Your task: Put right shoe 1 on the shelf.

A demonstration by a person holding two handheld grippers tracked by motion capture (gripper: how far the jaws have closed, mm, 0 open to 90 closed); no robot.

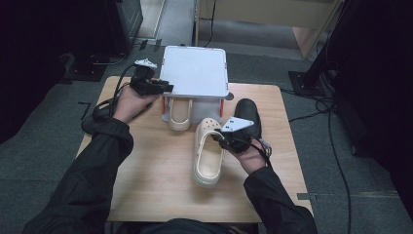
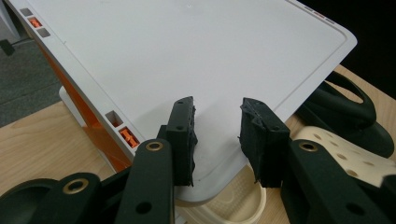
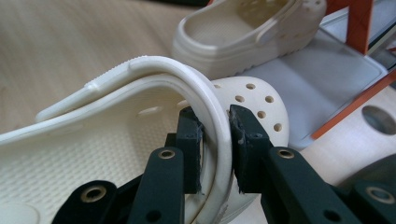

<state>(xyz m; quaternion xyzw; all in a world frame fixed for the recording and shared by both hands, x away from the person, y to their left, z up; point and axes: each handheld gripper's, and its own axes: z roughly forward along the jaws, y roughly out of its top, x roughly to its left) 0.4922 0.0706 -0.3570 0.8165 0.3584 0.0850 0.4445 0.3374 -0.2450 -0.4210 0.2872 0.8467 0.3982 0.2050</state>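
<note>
Cream clog (image 1: 208, 155) lies on the wooden table (image 1: 146, 175), right of centre, with the right gripper (image 3: 215, 140) clenched on its rim and strap. A second cream clog (image 1: 179, 113) sits on the white rack's (image 1: 196, 70) low shelf, a black clog (image 1: 247, 114) just right. Left gripper (image 2: 217, 137) hangs released over the rack's near-left corner

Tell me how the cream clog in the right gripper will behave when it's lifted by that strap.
The cream clog is probably light for its size: it looks like moulded foam, full of holes. The right gripper pinches only the thin heel strap, which likely flexes or pivots, so the clog may swing and hang toe-down. The ribbed strap surface should resist slipping.
</note>
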